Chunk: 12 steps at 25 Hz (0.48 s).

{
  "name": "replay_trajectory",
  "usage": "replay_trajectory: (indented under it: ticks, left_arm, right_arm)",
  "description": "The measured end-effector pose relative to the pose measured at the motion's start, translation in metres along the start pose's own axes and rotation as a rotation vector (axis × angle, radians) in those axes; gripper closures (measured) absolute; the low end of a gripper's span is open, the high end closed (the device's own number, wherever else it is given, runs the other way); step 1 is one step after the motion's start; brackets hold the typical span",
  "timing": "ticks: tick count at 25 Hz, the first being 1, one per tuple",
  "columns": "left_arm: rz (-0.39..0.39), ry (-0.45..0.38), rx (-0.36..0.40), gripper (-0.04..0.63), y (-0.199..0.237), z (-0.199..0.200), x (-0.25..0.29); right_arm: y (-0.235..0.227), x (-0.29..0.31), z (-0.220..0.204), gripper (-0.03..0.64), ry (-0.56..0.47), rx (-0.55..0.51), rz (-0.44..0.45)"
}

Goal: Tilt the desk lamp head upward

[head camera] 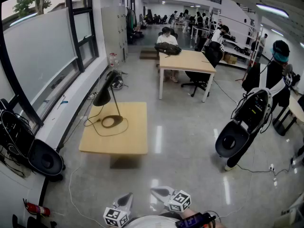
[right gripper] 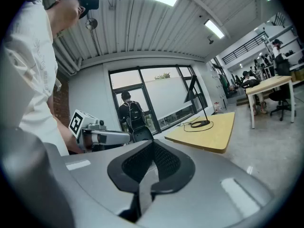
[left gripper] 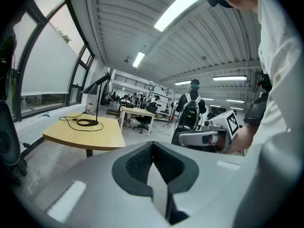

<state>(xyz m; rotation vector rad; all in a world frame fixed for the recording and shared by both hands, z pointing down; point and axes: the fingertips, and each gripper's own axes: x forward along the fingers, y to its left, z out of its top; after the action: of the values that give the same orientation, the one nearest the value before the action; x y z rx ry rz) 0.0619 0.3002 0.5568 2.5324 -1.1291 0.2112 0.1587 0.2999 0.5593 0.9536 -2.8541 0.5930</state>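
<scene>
A black desk lamp [head camera: 110,96] stands on a low wooden table [head camera: 128,141] by the window, its cone head [head camera: 101,99] tilted down and its cord looped around the round base [head camera: 112,121]. Both grippers are far from it, held close to my body at the bottom of the head view. My left gripper [head camera: 127,199] and my right gripper [head camera: 160,192] are both shut with nothing in them. The left gripper view has the lamp [left gripper: 97,101] far off at the left beyond shut jaws [left gripper: 153,165]. In the right gripper view the lamp [right gripper: 199,101] is at the right, past shut jaws [right gripper: 152,163].
Black office chairs stand left [head camera: 45,159] and right [head camera: 236,133] of the table on the glossy floor. A person with a backpack [head camera: 274,75] is at the far right. Farther back a person sits at a taller desk [head camera: 186,61]. A fire extinguisher [head camera: 36,208] lies at bottom left.
</scene>
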Motion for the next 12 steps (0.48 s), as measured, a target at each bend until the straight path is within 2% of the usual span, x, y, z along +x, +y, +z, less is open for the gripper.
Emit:
replay_trajectory:
  ticks: [12]
  left_arm:
    - [0.013,-0.034,-0.008,0.594,0.025,-0.002,-0.039]
  right_arm:
    - [0.025,0.015,0.007,0.594,-0.070,0.008,-0.034]
